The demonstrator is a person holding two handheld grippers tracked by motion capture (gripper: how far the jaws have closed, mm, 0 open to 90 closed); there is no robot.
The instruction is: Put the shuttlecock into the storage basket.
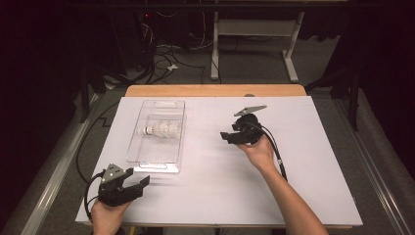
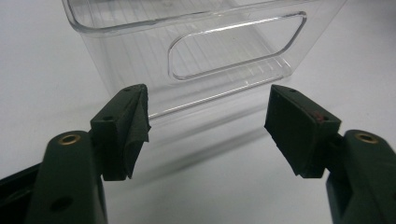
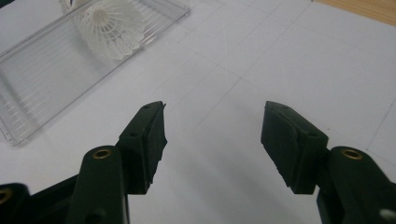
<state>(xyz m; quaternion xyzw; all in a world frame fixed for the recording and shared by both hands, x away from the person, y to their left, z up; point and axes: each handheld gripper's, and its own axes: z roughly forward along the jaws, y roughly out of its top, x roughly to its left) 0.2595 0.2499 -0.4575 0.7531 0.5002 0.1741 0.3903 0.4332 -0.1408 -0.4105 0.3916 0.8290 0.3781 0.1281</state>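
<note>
White-covered table [image 1: 313, 147]: clear tray [image 1: 157, 134] upper left, shuttlecocks [image 1: 160, 131] stacked inside. Left tool [image 1: 139, 185] and right tool [image 1: 226, 136] spread, empty. Stack best pinched gently at mid-skirt.

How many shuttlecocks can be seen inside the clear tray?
1 stack of shuttlecocks lies on its side in the middle of the clear tray; how many are nested together cannot be told.
</note>
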